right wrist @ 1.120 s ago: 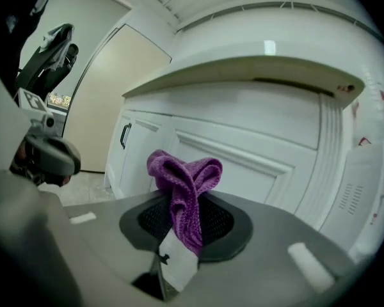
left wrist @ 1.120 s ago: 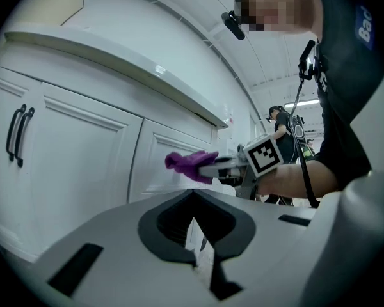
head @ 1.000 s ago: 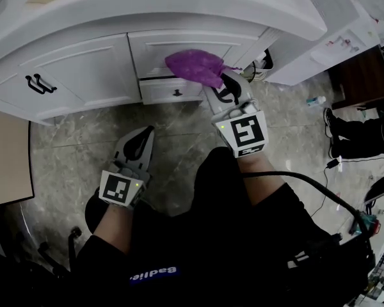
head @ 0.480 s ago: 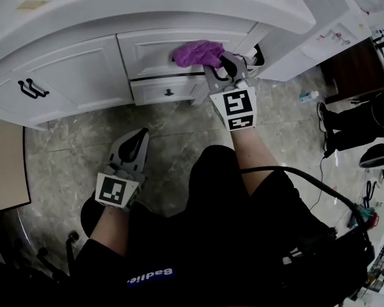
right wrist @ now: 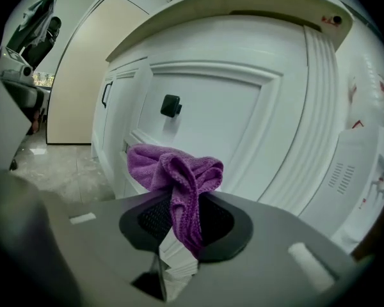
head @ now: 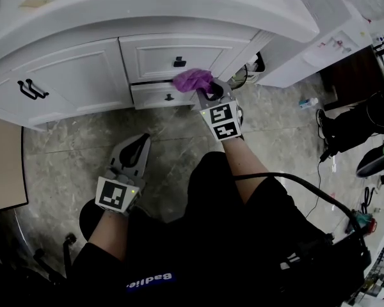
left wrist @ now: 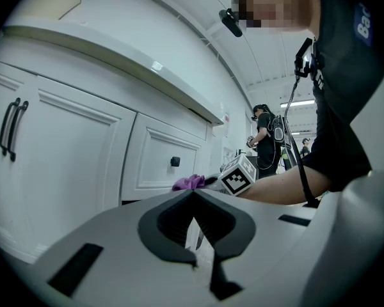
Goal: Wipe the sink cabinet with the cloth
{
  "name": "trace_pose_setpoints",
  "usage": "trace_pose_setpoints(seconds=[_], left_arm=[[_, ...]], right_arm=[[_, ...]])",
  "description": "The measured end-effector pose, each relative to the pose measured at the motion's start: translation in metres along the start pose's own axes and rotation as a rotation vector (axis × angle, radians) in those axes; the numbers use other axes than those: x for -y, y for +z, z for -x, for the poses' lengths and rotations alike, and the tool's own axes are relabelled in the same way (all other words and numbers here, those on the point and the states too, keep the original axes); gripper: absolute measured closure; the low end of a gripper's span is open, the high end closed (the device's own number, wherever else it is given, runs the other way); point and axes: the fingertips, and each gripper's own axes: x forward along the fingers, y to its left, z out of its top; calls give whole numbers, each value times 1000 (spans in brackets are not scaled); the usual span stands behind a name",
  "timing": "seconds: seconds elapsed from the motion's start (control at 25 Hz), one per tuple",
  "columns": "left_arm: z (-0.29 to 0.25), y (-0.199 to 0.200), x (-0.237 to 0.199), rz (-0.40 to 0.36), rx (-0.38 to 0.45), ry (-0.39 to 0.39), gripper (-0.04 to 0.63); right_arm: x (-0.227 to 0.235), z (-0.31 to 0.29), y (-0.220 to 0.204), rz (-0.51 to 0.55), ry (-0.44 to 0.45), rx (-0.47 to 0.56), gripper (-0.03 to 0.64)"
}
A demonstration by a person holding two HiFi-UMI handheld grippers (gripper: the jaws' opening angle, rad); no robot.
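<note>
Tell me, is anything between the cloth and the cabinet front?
Nothing visible. The right gripper holds the cloth right at the drawer fronts of the cabinet. The upper knob sits just above, clear of the cloth.

Purple cloth (head: pixel 192 80), white sink cabinet (head: pixel 77 75) with black knobs (head: pixel 179 61), grey marbled floor (head: pixel 70 146) lower left.

Head view steeply down onto sink cabinet (head: pixel 77 75), both gripper views low, close, sharing upper drawer (right wrist: pixel 205 126)
</note>
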Motion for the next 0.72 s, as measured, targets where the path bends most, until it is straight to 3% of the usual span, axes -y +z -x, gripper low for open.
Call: trace_pose_setpoints(seconds=[0.2, 0.4, 0.56, 0.72], left_arm=[[-3, -3, 2, 1, -3, -18, 591], [-8, -2, 8, -12, -4, -36, 591], [-11, -4, 11, -21, -13, -47, 591], [-10, -7, 13, -23, -23, -42, 591]], right_arm=[[5, 22, -3, 28, 18, 16, 531], [26, 63, 49, 48, -6, 157, 531], [60, 96, 97, 53, -68, 279, 531], [100, 104, 113, 36, -154, 315, 531]])
